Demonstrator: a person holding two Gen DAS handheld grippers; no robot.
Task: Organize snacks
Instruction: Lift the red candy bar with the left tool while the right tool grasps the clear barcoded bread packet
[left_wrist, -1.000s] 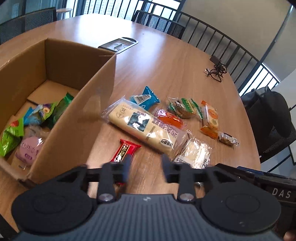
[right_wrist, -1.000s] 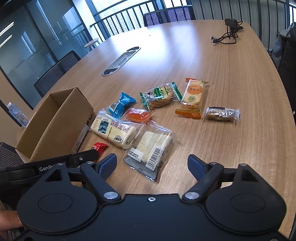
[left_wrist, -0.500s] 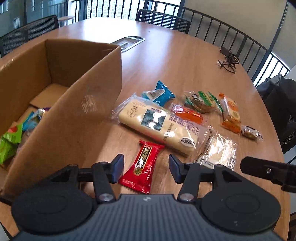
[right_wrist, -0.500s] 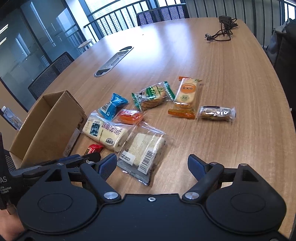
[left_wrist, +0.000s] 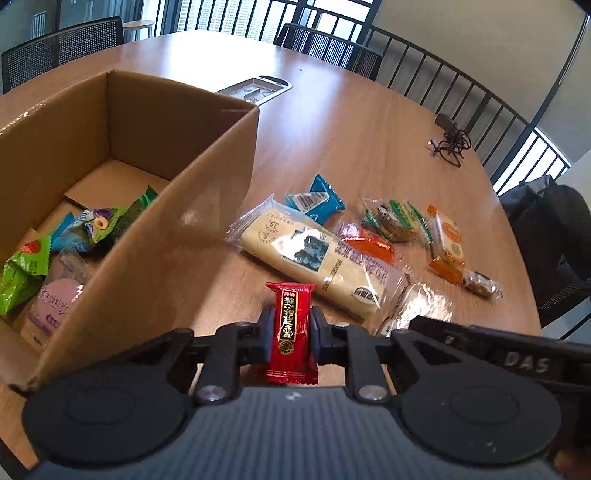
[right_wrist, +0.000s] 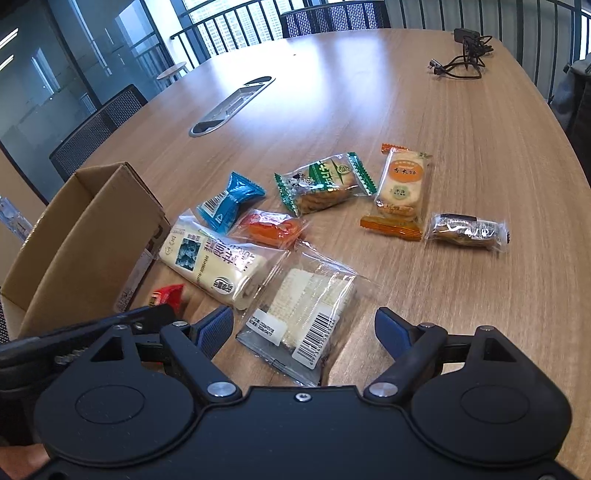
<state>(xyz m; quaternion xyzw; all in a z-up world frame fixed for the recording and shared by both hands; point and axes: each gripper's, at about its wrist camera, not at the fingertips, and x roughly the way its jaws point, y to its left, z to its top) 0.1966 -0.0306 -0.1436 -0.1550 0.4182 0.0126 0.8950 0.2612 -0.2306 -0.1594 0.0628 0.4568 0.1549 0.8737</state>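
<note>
Left wrist: red bar (left_wrist: 293, 328) clamped, box (left_wrist: 173, 240) up-left.
My left gripper (left_wrist: 291, 334) pinches the bar across its width, long axis pointing away; the box opening lies in the left of frame. My right gripper (right_wrist: 304, 332) stands spread over the clear packet (right_wrist: 306, 314).

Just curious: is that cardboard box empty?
No. The cardboard box is open-topped and several wrapped snacks lie on its floor.

One cardboard box (left_wrist: 155, 236). Seven snack packets (right_wrist: 321, 184) on the table (right_wrist: 369, 92); one red packet (left_wrist: 291, 328) held. Box contents uncountable.
</note>
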